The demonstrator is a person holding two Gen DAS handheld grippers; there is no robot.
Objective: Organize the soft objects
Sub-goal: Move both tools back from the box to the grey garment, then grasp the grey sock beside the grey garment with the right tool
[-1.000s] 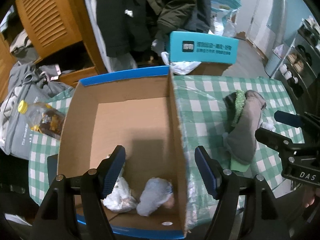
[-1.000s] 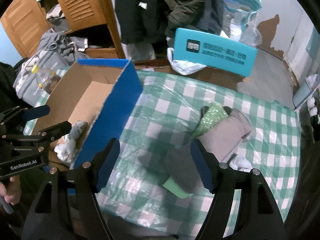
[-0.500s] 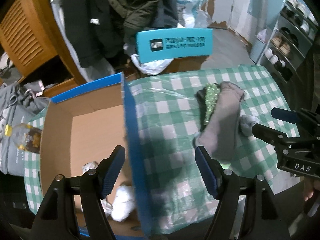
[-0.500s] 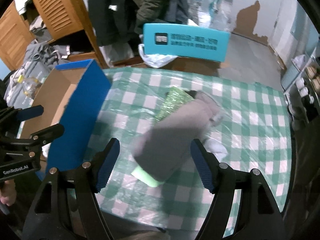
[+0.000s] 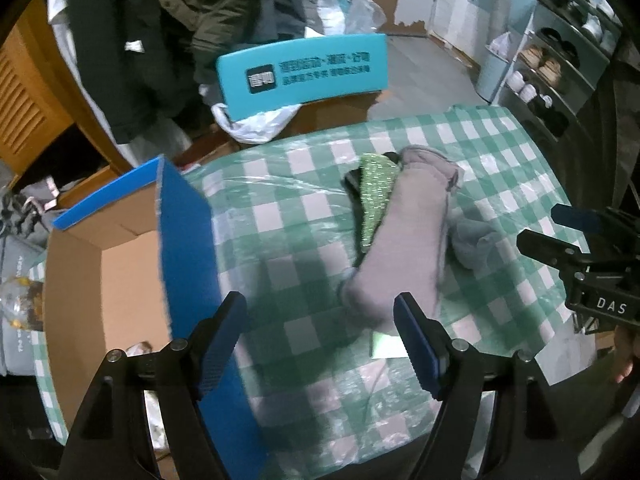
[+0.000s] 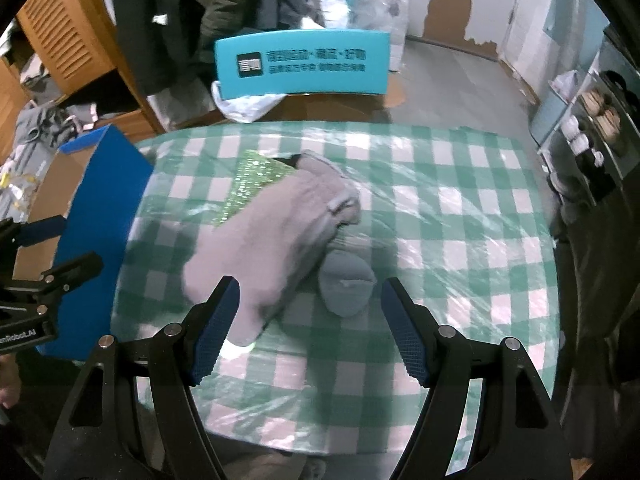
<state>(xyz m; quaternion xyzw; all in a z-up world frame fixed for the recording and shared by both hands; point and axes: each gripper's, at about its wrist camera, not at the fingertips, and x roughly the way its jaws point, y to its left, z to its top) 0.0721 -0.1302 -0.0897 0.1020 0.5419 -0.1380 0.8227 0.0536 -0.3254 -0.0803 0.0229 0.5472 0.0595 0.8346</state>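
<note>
Dim, bluish indoor light; soft motion blur throughout; fisheye bending and black vignette at edges.

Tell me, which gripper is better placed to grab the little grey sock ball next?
Probably the right gripper. The sock ball sits between its open fingers, while the left gripper, jaws opening, frames the big grey cloth near the box.
</note>
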